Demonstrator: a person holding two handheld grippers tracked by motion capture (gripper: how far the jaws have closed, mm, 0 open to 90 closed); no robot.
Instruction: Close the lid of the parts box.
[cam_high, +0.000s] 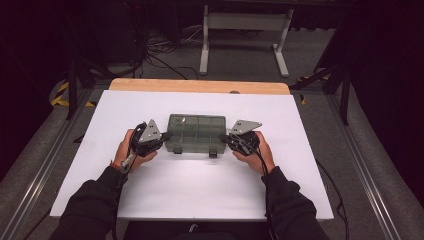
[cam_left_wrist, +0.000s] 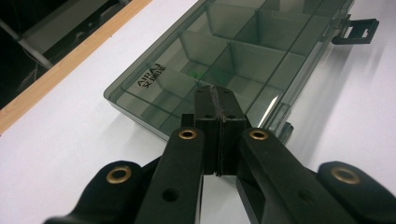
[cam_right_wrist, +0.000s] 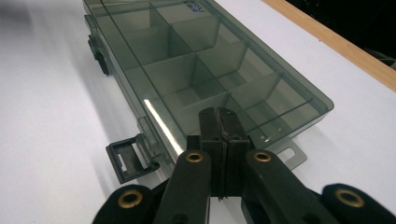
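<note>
A smoky, see-through compartment box (cam_high: 196, 132) lies flat in the middle of the white table top (cam_high: 200, 190), lid closed, with dividers showing through it. My left gripper (cam_high: 167, 135) is shut at the box's left end, its tips (cam_left_wrist: 216, 91) over the near edge of the lid (cam_left_wrist: 243, 51). My right gripper (cam_high: 223, 136) is shut at the right end, its tips (cam_right_wrist: 218, 112) over that end of the lid (cam_right_wrist: 187, 60). Neither holds anything. One front latch (cam_right_wrist: 128, 158) is flipped open and sticks out onto the table; the left gripper view shows it as the far latch (cam_left_wrist: 355, 30). Whether the tips touch the lid is unclear.
The far edge of the table is a strip of bare wood (cam_high: 200, 86). Behind it on the floor stand a white table frame (cam_high: 245, 30) and loose cables (cam_high: 160, 47). Metal rails (cam_high: 47, 150) run along both sides. White surface lies free in front of the box.
</note>
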